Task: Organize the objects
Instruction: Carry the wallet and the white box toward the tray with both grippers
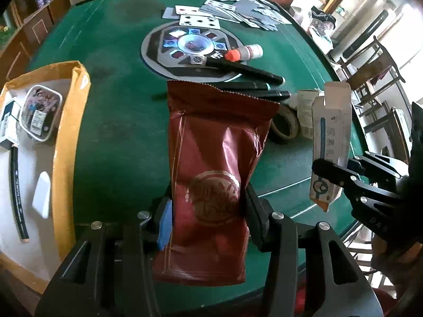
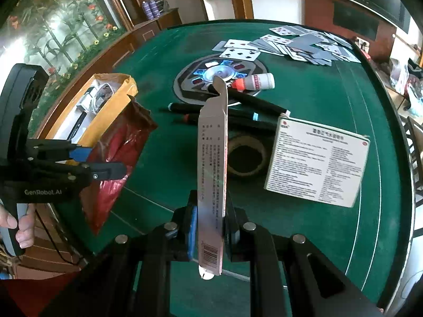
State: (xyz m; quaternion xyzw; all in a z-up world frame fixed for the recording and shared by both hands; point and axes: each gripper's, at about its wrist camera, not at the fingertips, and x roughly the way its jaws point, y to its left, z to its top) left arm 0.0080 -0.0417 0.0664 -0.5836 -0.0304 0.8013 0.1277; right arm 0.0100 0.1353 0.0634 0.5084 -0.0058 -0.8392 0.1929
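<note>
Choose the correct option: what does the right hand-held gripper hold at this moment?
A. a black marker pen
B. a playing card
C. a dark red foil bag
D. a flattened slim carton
D: the right hand-held gripper is shut on the flattened slim carton, while the dark red foil bag is in the left hand-held gripper.

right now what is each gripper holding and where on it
Left gripper grips the red foil bag across its lower half. Right gripper pinches the slim white carton near its lower, barcode end.
</note>
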